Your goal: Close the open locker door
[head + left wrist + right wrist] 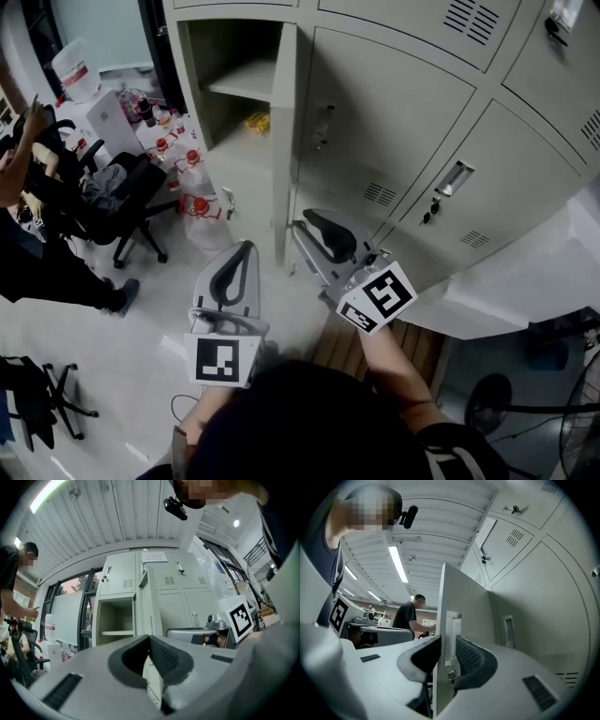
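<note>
Left claw [249, 247]: clenched on nothing, held low in front of the locker [190, 84], left of the free edge of the door [284, 150]; best parked clear of the sweep toward the opening.
Compartment [234, 103]: open, at the left edge of the locker front; shelf [246, 82] inside, yellow thing [257, 120] on the compartment floor, set well back and unlikely to foul the closing.
Door: hinged at the right edge of that compartment, standing straight out from the locker front, edge-on from the head view; not yet closed at all.
Right claw [448, 638]: grasping the door's free edge, one jaw at each face, level with the latch plate [453, 634].
Step in hand: probably swinging the free edge leftward and back, toward the compartment's left edge.
Grip: just firm enough to steer; wrist turning with the arc about the hinge, never dragging against it.
Path: level, with no lifting or bearing down on the thin sheet.
Letting go: before reaching the frame, to avoid trapping the inner jaw behind the door.
Finish: flat push on the outer face near the latch, until flush with the neighbouring door [394, 122].
Risk: slipping off the edge, or a slam from too quick a sweep.
</note>
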The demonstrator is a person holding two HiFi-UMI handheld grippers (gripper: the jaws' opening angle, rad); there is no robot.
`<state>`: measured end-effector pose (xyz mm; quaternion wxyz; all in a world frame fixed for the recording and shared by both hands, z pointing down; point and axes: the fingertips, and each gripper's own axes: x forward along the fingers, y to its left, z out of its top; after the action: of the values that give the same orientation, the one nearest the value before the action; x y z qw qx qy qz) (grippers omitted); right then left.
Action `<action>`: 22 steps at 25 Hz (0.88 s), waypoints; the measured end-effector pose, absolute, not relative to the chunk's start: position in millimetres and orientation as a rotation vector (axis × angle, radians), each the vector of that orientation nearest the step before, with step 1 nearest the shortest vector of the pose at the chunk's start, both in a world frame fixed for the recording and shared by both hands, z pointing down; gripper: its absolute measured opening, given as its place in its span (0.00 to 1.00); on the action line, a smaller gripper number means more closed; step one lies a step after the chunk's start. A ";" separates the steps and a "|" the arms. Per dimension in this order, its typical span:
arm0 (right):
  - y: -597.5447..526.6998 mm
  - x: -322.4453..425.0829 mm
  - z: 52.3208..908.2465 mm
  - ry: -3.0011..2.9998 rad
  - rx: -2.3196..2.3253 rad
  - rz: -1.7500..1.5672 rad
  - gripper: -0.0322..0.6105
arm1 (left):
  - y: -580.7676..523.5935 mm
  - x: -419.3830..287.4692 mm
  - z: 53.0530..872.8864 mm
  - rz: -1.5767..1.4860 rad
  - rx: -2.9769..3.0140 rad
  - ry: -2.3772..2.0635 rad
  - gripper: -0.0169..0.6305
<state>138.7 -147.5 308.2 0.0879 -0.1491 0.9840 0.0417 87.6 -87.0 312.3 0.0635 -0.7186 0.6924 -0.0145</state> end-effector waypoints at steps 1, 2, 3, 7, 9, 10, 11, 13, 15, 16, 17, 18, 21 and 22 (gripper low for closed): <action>-148.0 136.8 308.7 2.938 -0.422 0.126 0.19 | -87.7 87.0 312.4 -0.044 -2.169 2.091 0.03; -148.0 134.8 309.2 2.946 -0.399 0.126 0.20 | -88.3 86.5 312.5 -0.044 -2.167 2.093 0.03; -147.7 132.8 309.5 2.952 -0.376 0.124 0.20 | -88.7 86.0 312.8 -0.043 -2.166 2.095 0.03; -146.5 126.7 309.8 2.962 -0.293 0.108 0.21 | -91.8 83.7 313.1 -0.040 -2.160 2.103 0.03; -145.0 123.5 309.7 2.970 -0.247 0.108 0.21 | -93.6 82.5 313.5 -0.045 -2.160 2.105 0.03; -144.3 121.6 309.5 2.975 -0.226 0.107 0.22 | -94.4 81.4 313.9 -0.049 -2.160 2.108 0.03; -143.9 119.5 309.3 2.979 -0.208 0.105 0.23 | -95.2 79.9 314.3 -0.051 -2.159 2.113 0.03; -143.2 114.8 309.1 2.986 -0.176 0.100 0.24 | -96.6 76.2 314.3 -0.056 -2.154 2.118 0.03; -142.5 110.5 309.7 2.992 -0.144 0.082 0.25 | -97.4 72.3 313.5 -0.053 -2.145 2.121 0.03; -142.2 108.7 310.3 2.994 -0.129 0.070 0.25 | -97.3 70.3 313.5 -0.052 -2.141 2.125 0.03; -142.0 107.1 310.7 2.995 -0.117 0.059 0.26 | -97.0 68.3 313.7 -0.053 -2.138 2.131 0.03; -142.1 105.7 311.1 2.995 -0.111 0.052 0.27 | -96.7 66.4 314.0 -0.055 -2.135 2.136 0.03; -144.2 101.8 311.6 2.995 -0.119 0.053 0.27 | -95.6 61.4 314.8 -0.056 -2.127 2.141 0.03; -144.5 100.0 311.5 2.995 -0.121 0.056 0.27 | -94.9 59.5 315.1 -0.057 -2.124 2.142 0.03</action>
<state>100.0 -144.5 311.5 0.0716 -0.0401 0.9965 0.0185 59.5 -94.9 315.1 0.0622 -0.7026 0.7086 -0.0188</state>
